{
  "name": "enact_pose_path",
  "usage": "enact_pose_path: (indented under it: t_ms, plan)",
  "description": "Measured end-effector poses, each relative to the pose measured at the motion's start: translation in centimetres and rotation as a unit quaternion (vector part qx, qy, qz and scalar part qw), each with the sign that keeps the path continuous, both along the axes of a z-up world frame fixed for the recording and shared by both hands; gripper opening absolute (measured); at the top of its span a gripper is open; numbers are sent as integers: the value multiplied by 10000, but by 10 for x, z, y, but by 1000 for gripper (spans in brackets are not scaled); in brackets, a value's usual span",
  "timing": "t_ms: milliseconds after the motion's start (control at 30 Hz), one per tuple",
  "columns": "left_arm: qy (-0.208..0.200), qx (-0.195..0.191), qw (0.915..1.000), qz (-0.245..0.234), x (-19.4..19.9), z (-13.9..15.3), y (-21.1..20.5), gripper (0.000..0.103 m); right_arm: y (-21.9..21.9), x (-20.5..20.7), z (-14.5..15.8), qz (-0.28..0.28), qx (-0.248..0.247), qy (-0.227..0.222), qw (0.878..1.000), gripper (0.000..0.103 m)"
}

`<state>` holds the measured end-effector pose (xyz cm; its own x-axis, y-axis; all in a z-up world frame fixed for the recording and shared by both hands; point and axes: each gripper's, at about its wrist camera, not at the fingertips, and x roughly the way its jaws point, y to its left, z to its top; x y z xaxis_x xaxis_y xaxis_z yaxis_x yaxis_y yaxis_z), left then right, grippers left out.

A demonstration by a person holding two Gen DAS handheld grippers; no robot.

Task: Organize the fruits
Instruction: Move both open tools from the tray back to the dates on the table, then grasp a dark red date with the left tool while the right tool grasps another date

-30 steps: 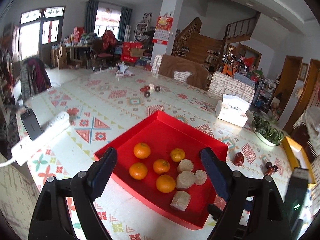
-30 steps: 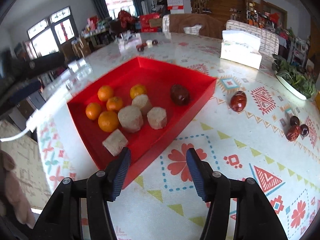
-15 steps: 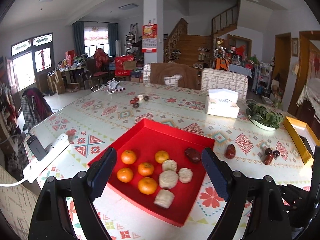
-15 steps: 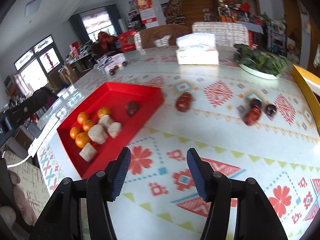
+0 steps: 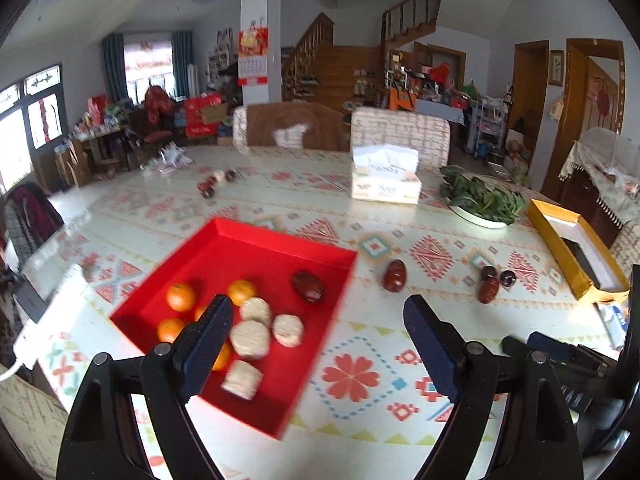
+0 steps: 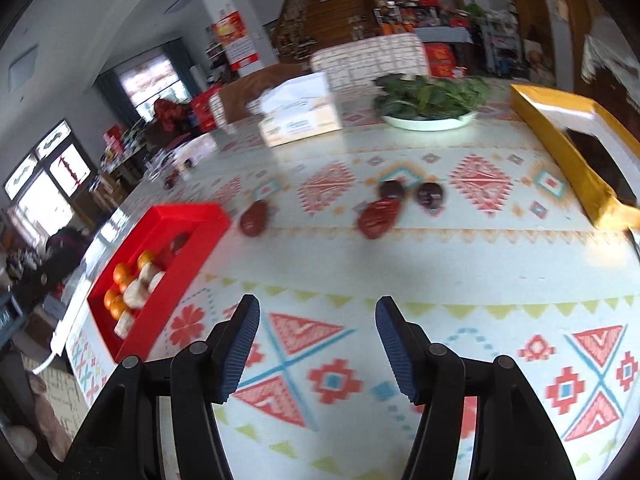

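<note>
A red tray (image 5: pixel 276 245) on the patterned table holds several oranges (image 5: pixel 181 297), several pale round cakes (image 5: pixel 250 338) and one dark red date (image 5: pixel 307 285). It also shows in the right wrist view (image 6: pixel 176 216) at the left. A loose date (image 5: pixel 395 275) lies right of the tray, also in the right wrist view (image 6: pixel 253 219). A cluster of three dark fruits (image 5: pixel 491 282) lies further right, also ahead of the right gripper (image 6: pixel 382 216). My left gripper (image 5: pixel 318 350) is open and empty above the tray's near right edge. My right gripper (image 6: pixel 316 350) is open and empty over bare table.
A tissue box (image 5: pixel 385 182) and a plate of greens (image 5: pixel 482 204) stand at the back. A yellow box (image 5: pixel 572 248) lies at the right edge. More small fruits (image 5: pixel 214 184) sit far back left. A white power strip (image 5: pixel 52 316) lies left of the tray.
Both grippers have swung to the right. The right gripper now faces the loose dates, with the tray moved to its left. A date now lies in the tray, which it did not one second ago.
</note>
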<state>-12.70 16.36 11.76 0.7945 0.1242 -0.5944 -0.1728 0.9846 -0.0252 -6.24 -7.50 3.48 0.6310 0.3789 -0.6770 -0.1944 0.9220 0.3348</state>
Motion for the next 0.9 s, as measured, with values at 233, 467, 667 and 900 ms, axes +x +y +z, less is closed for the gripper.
enact_pose_path:
  t_ms: [233, 467, 667, 900]
  plan:
    - [293, -345, 9986, -276, 23, -19, -9, 86, -71, 27, -3, -718, 378, 271, 9963, 65]
    - [686, -633, 9926, -777, 50, -46, -24, 86, -54, 69, -15, -517, 437, 633, 9957, 65]
    - [831, -935, 9854, -1155, 74, -52, -21, 86, -13, 101, -29, -362, 39, 773, 9963, 65]
    - [860, -665, 9828, -1496, 117, -49, -34, 86, -4, 111, -33, -384, -173, 560, 9975, 42]
